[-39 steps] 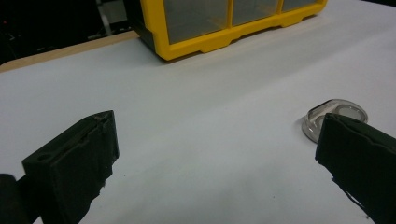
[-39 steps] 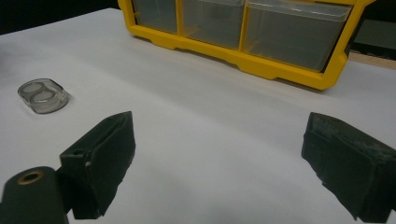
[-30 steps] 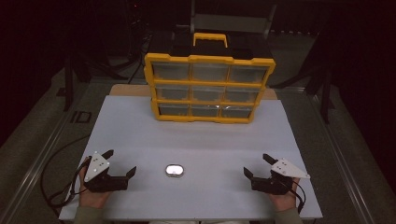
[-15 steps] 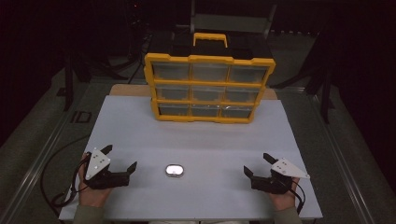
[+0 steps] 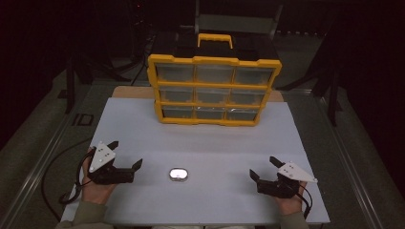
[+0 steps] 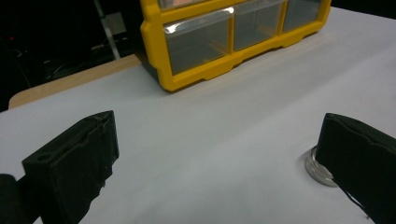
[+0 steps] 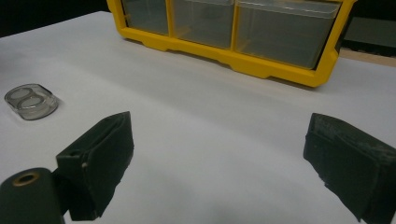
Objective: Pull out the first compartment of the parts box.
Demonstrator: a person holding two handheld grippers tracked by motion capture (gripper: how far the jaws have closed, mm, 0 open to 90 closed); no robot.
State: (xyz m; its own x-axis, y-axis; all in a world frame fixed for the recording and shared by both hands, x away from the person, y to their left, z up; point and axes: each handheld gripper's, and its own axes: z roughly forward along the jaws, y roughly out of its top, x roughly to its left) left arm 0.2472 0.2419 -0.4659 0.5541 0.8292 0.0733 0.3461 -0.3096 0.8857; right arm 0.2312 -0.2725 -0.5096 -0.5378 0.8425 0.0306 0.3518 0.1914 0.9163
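Observation:
A small clear plastic case (image 5: 178, 174) with two round wells lies on the white sheet near the front middle. My left gripper (image 5: 125, 153) is open a short way to its left, held in a hand. In the left gripper view the case (image 6: 314, 166) peeks out from behind the right jaw, and the left gripper (image 6: 217, 154) has nothing between its jaws. My right gripper (image 5: 263, 167) is open at the front right, well apart from the case. In the right gripper view the case (image 7: 31, 101) lies far left, outside the wide gap of the right gripper (image 7: 219, 154).
A yellow organizer (image 5: 214, 90) with three rows of clear drawers and a black-and-yellow handle stands at the back of the white sheet (image 5: 210, 143). Its drawers (image 6: 224, 42) (image 7: 233, 28) are closed. A cable (image 5: 52, 176) loops off the table's left edge.
My left gripper has shifted slightly forward and toward the clear case. The right gripper and the case have stayed where they were.

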